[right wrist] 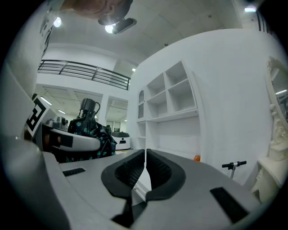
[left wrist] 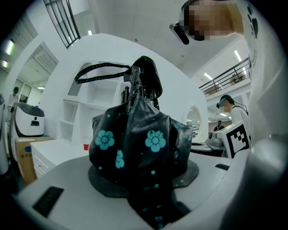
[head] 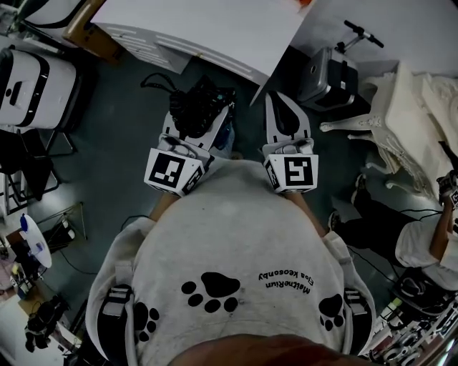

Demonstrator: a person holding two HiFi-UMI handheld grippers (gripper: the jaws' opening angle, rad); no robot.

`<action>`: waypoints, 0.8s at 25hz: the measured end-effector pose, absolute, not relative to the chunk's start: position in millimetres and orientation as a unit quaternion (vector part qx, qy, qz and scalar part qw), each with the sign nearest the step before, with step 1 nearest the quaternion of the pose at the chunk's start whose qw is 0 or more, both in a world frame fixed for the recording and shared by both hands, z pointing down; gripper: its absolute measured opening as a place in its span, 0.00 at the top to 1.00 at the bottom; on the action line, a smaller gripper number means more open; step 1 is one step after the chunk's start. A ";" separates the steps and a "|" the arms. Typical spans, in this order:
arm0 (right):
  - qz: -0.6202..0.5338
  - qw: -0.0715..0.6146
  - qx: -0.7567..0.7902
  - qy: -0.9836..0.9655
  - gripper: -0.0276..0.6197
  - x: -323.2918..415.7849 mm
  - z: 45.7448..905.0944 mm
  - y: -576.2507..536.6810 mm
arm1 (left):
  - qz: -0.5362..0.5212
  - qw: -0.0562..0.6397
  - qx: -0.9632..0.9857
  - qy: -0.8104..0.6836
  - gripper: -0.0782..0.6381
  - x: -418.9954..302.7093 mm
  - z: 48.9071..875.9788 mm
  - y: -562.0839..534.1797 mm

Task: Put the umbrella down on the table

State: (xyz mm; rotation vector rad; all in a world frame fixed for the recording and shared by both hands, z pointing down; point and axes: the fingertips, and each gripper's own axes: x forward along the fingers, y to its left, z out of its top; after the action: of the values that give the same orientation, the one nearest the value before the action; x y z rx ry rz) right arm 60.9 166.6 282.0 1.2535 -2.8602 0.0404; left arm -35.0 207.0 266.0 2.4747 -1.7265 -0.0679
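Note:
A folded black umbrella with teal flowers sticks out ahead of my left gripper, which is shut on it. In the left gripper view the bunched canopy fills the space between the jaws, with the handle and a black wrist strap rising above. My right gripper points the same way beside it, shut, with nothing between its pads. From the right gripper view the umbrella shows at the left. A white table lies just ahead of both grippers.
A grey case stands on the dark floor ahead on the right, and a white ornate chair draped in cloth beyond it. A white appliance is at the left. Another person sits at the right. White shelves line the wall.

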 end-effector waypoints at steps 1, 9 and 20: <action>0.012 0.013 0.404 -0.915 0.90 62.2 284.0 163.1 | -0.020 0.064 0.821 -0.566 0.59 -34.3 268.4 201.8; 0.010 0.013 0.418 -0.908 0.91 49.8 289.5 122.7 | 0.010 0.082 0.841 -0.535 0.59 -39.8 293.0 152.7; 0.024 0.036 0.432 -0.901 0.91 7.0 287.8 13.1 | 0.020 0.104 0.850 -0.517 0.59 -84.9 297.3 31.1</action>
State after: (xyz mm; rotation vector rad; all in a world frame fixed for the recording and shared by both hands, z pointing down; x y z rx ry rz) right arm 7.0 13.1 287.8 1.3269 -2.7663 0.0727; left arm -84.9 31.1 297.3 2.5058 -1.5236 0.0580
